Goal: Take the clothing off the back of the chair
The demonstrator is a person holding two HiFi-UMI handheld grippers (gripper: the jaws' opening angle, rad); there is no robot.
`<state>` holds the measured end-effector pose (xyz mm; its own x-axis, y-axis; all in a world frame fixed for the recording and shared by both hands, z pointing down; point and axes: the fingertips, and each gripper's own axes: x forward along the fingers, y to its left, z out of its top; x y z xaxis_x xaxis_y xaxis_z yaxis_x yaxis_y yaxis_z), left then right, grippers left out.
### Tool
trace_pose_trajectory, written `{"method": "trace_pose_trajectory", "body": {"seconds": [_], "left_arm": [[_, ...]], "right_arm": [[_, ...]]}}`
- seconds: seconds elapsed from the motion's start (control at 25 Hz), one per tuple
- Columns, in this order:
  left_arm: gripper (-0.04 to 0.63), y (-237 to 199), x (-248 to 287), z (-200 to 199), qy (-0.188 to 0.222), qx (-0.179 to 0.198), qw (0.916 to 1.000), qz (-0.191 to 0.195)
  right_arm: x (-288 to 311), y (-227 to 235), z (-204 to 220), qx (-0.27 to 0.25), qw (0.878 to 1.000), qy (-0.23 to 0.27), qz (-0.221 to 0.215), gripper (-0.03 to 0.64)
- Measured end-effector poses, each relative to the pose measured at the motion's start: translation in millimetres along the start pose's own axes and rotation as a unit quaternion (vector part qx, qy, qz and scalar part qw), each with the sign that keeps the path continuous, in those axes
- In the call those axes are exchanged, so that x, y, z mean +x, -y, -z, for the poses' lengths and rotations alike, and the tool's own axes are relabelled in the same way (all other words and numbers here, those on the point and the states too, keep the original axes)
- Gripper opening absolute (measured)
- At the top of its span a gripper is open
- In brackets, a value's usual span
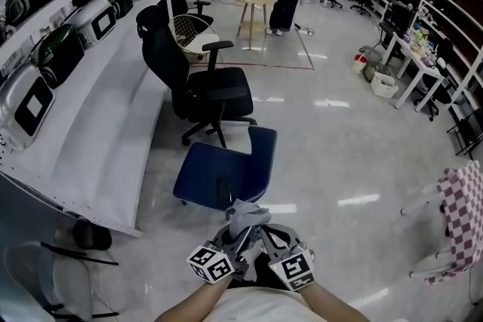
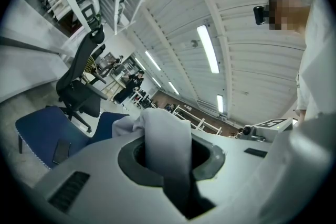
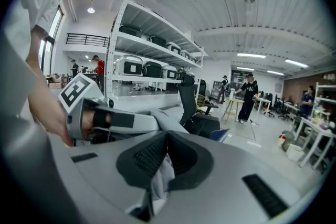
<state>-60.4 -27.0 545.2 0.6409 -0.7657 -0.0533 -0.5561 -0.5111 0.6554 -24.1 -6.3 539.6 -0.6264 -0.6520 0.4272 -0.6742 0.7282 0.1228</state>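
Now left gripper point(image 1: 238, 239) & right gripper point(image 1: 266, 237) both clamp the bunched grey fabric garment point(image 1: 247, 216), near the blue upholstered chair point(image 1: 219, 166) on glossy pale floor point(image 1: 339, 147), white metal shelving point(image 1: 90, 124) at left.

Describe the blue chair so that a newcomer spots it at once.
Start at the long white shelving on the left; two chairs stand beside it. The blue chair is the nearer one, just beyond the grey garment. Unlike the black office chair behind, it is blue, with a dark flat object on its seat.
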Motion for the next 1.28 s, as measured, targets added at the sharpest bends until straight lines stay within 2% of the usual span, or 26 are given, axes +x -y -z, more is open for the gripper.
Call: {"method": "trace_pose_trajectory", "body": {"seconds": [0.6, 1.08, 1.28], "left_arm": [[0.078, 17, -7, 26, -0.012, -0.026, 0.9995, 0.015], [0.078, 34, -10, 26, -0.003, -0.003, 1.0, 0.003], [0.078, 65, -12, 34, 0.004, 0.007, 1.0, 0.0]], "right_arm": [[-27, -11, 17, 0.001, 1.0, -0.025, 0.014, 0.017], [-47, -12, 16, 0.0, 1.0, 0.001, 0.006, 0.017], [-83, -4, 27, 0.013, 1.0, 0.012, 0.007, 0.017]]}}
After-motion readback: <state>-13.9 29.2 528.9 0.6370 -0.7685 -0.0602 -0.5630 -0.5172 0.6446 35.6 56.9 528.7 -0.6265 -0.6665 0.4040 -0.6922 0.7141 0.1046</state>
